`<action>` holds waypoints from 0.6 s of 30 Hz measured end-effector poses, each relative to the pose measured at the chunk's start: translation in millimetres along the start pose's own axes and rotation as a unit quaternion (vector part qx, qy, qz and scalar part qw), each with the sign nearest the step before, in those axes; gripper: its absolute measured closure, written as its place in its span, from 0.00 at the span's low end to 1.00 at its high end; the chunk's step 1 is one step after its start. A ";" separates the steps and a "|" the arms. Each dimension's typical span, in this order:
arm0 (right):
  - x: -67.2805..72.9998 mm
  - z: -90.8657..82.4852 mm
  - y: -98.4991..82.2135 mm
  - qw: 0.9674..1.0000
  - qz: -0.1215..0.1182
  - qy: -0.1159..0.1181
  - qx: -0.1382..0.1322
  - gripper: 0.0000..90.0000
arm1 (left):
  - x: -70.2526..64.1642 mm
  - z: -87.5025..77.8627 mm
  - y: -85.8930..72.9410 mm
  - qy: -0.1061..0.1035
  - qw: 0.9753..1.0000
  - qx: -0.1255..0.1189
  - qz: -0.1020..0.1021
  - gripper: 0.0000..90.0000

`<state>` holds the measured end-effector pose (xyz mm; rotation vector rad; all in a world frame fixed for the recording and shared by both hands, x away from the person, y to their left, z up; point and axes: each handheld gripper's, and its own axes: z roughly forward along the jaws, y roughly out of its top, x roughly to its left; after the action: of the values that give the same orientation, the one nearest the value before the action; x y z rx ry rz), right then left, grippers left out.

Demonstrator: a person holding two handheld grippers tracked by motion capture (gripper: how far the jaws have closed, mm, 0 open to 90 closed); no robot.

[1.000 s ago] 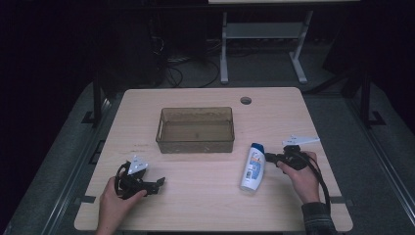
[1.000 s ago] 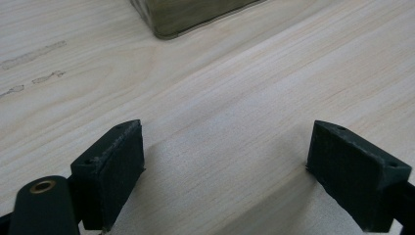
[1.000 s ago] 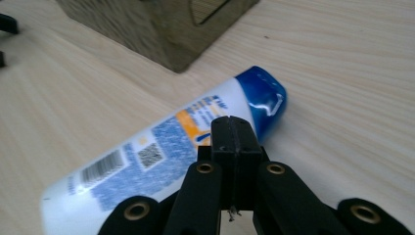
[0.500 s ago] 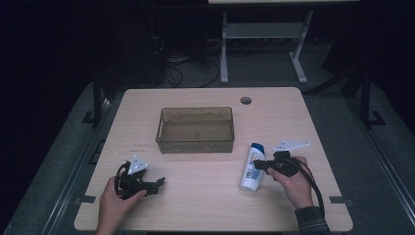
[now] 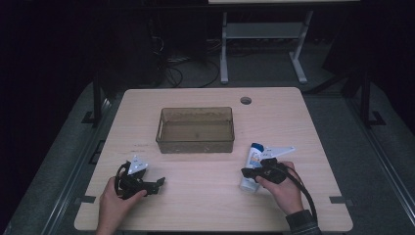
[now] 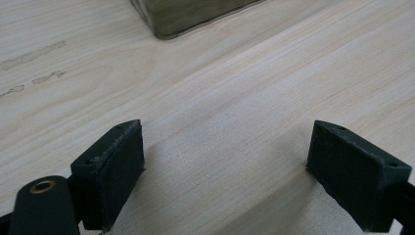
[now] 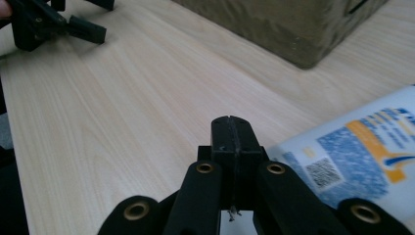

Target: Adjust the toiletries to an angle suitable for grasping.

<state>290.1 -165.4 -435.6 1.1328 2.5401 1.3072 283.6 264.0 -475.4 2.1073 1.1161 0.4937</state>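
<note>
While my left gripper waits wide open and empty on the table, my right gripper has slid across over the lying bottle, jaws pressed together on nothing. It seems to touch the bottle's side, though I can't be sure. Next I'd open for a grasp, the bin just beyond.

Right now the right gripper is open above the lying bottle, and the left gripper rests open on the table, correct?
Not quite: the right gripper is shut, jaws pressed together, as the right gripper view shows. It is over the lying bottle, and the left gripper is open.
</note>
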 end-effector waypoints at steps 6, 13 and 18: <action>7.9 9.8 0.4 1.000 -0.008 0.007 0.011 1.00 | 0.0 0.0 0.0 0.000 1.000 0.000 0.000 0.14; 11.8 20.4 -1.5 1.000 -0.016 0.005 0.023 1.00 | 0.0 0.0 0.0 0.000 1.000 0.000 0.000 0.14; 12.8 22.5 -3.8 0.999 -0.017 -0.002 0.034 1.00 | 0.0 0.0 0.0 0.000 1.000 0.000 0.000 0.14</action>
<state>286.9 -143.5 -449.4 1.0965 2.6078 1.2175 283.7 264.0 -475.4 2.1068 1.1163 0.4934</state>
